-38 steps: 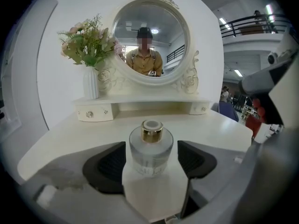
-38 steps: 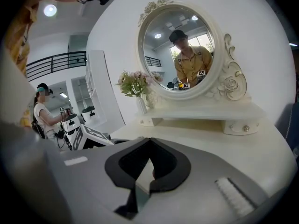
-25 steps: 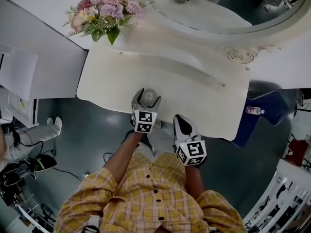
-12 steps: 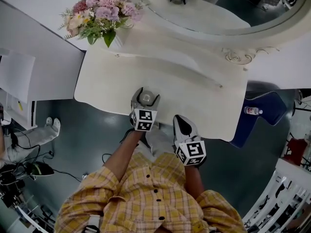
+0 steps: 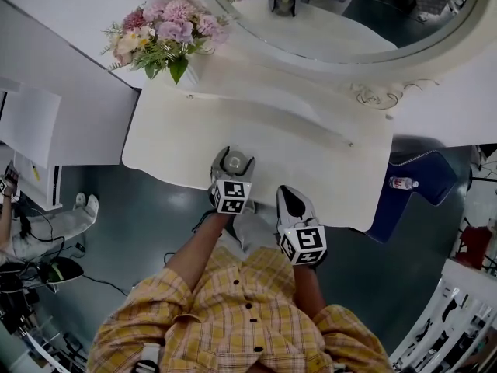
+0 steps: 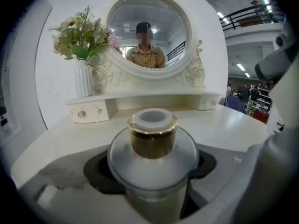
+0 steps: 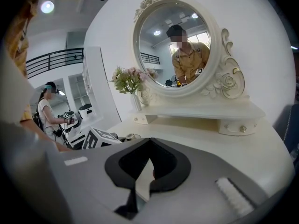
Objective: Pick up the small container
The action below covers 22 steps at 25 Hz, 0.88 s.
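— What is changing here?
— Hardly anything. The left tongs (image 5: 234,164) are staying clamped on the small container (image 6: 153,157) near the surface's (image 5: 311,154) front edge, so I reckon the lift is only starting.
— And the right tongs (image 5: 292,196)?
— Idling, closed and empty. Only the left gripper view is showing the gold collar (image 6: 153,143).

No readable words, numbers or brand names are showing anywhere. The marker cube (image 5: 232,195) on the left gripper (image 5: 235,162) and the marker cube (image 5: 304,245) on the right gripper (image 5: 289,197) are carrying only black-and-white square patterns, no letters. A small bottle (image 5: 400,183) at the right, past the surface's edge, is wearing a red-and-white label, too small to read.
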Motion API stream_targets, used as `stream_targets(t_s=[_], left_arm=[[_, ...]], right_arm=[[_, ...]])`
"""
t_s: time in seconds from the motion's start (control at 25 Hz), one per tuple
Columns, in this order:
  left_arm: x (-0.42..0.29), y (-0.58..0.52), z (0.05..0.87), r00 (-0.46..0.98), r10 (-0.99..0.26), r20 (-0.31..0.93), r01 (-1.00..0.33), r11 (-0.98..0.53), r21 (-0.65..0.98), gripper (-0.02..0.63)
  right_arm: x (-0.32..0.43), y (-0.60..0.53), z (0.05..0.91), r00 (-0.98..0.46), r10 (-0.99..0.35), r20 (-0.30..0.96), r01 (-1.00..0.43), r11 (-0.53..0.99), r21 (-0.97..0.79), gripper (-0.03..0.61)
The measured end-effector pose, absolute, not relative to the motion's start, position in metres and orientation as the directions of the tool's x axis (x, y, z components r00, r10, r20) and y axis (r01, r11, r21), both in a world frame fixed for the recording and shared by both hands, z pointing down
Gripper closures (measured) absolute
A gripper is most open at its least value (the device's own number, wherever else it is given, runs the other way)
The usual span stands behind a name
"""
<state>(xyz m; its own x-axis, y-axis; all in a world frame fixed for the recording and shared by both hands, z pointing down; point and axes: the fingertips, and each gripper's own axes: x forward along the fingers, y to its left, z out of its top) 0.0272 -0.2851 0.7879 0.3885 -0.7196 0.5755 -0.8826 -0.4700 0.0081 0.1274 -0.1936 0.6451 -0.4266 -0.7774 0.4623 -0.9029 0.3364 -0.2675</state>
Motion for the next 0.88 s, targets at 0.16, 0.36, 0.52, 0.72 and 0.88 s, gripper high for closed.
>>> stream_targets(t_s=[0.16,0.36,0.52,0.72,0.88], left_arm=[[0.025,-0.284,0.788,0.383,-0.714,0.586,-0.886,-0.464,0.014,0.279],[0.023,-0.283,0.784,0.381,-0.717,0.584,-0.89,-0.455,0.023,0.279],[0.025,-0.284,0.772,0.391,-0.721,0.573,-0.888,-0.459,0.028,0.279],[0.021,-0.283,0.752,0.397,-0.729,0.558,-0.892,-0.449,0.05,0.278],[0.017,-0.287,0.724,0.399,-0.749,0.529,-0.893,-0.449,0.038,0.278]], right_arm=[[0.132,-0.193,0.636,-0.417,-0.79,0.449,-0.907,0.33,-0.261,0.575],[0.14,-0.193,0.63,-0.404,-0.8,0.443,-0.913,0.319,-0.256,0.575],[0.143,-0.193,0.629,-0.395,-0.806,0.441,-0.916,0.31,-0.253,0.575],[0.141,-0.195,0.62,-0.398,-0.814,0.424,-0.915,0.318,-0.247,0.575],[0.142,-0.202,0.612,-0.396,-0.826,0.402,-0.916,0.324,-0.237,0.575]])
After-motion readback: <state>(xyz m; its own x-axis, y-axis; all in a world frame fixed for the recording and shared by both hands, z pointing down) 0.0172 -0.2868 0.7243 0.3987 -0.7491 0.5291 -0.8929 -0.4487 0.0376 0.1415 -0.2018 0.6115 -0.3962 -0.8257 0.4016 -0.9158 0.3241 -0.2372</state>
